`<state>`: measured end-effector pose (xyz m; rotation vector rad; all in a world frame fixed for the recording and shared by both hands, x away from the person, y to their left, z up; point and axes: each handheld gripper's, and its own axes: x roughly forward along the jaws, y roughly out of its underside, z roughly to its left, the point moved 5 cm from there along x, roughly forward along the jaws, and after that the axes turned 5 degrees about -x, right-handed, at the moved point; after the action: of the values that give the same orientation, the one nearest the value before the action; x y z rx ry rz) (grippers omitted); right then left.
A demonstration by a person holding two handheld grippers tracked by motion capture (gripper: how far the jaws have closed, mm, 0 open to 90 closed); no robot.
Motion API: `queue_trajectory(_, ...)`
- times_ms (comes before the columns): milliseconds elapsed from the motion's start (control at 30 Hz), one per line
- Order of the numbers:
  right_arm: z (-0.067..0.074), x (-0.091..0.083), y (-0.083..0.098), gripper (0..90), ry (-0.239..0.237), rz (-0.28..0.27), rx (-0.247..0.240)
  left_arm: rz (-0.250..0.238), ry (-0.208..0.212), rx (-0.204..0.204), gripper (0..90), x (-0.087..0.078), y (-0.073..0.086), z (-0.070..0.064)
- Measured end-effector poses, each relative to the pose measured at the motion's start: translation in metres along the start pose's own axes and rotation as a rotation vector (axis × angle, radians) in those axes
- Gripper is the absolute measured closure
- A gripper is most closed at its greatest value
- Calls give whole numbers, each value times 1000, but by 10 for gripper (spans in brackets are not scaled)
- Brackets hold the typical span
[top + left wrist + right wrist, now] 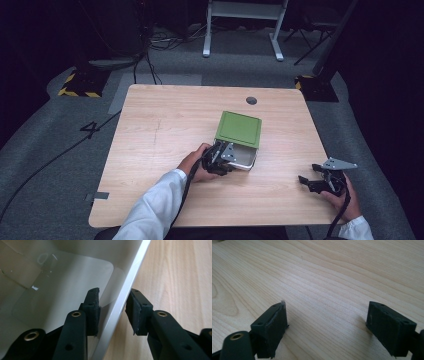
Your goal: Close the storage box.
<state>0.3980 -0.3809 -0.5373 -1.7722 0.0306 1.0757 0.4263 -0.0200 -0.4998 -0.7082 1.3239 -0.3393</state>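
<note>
Right hand-held gripper [308,183]: near right of the worktop [160,140], jaws wide, holding nothing.
Left hand-held gripper [112,312]: jaws astride the near rim of the metal tin [62,297], one pad inside, one outside, a narrow gap left, not yet clamped.
Tin: mid-worktop, shallow, silvery, looks empty; green lid [239,129] slid toward the far side, half covering it.
Risk: a thin slick rim could slip or tip the tin, I'd say.

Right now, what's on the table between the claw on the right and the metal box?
Nothing: in the high view, just bare wooden table lies between the right claw and the metal box.
</note>
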Motion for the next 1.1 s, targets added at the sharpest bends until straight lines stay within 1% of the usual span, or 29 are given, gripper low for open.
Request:
queue_trajectory(33, 0, 0, 0, 169, 1, 0, -1, 2, -7, -12, 630, 2, 0, 3)
queue_trajectory(67, 0, 0, 0, 169, 1, 0, -1, 2, -7, -12, 628, 2, 0, 3)
queue_trajectory(100, 0, 0, 0, 169, 0, 0, 1, 3, -19, -17, 628, 3, -1, 4)
queue_trajectory(133, 0, 0, 0, 169, -2, 1, 3, 3, -31, -14, 629, 5, -2, 5)
queue_trajectory(233, 0, 0, 0, 169, 0, 0, -1, -1, -36, -17, 636, 8, -4, 8)
queue_trajectory(300, 0, 0, 0, 169, 0, 0, 1, -3, -36, -20, 635, 8, -4, 8)
queue_trajectory(400, 0, 0, 0, 169, -2, 2, 3, -13, -31, -42, 623, 8, -4, 9)
queue_trajectory(467, 0, 0, 0, 169, -2, 2, 4, -21, -28, -41, 622, 6, -4, 8)
queue_trajectory(533, 0, 0, 0, 169, -2, 2, 4, -17, -25, -33, 620, 4, -5, 8)
queue_trajectory(633, 0, 0, 0, 169, -2, 1, 4, -21, -16, -36, 614, 3, -5, 7)
queue_trajectory(667, 0, 0, 0, 169, -1, 1, 3, -63, 4, -54, 618, -1, -7, 6)
queue_trajectory(700, 0, 0, 0, 169, -2, 1, 4, -76, 1, -55, 620, -3, -8, 6)
queue_trajectory(800, 0, 0, 0, 169, -2, 2, 3, -85, -5, -57, 617, -8, -8, 6)
queue_trajectory(833, 0, 0, 0, 169, -2, 2, 3, -88, -1, -62, 617, -10, -8, 5)
queue_trajectory(867, 0, 0, 0, 169, -4, 2, 6, -88, 1, -54, 615, -13, -8, 5)
queue_trajectory(1033, 0, 0, 0, 169, -4, 2, 6, -97, 3, -56, 605, -21, -7, 2)
queue_trajectory(1067, 0, 0, 0, 169, -4, 2, 6, -102, 0, -51, 601, -24, -7, 1)
queue_trajectory(1100, 0, 0, 0, 169, -4, 1, 7, -104, -3, -37, 594, -30, -7, -1)
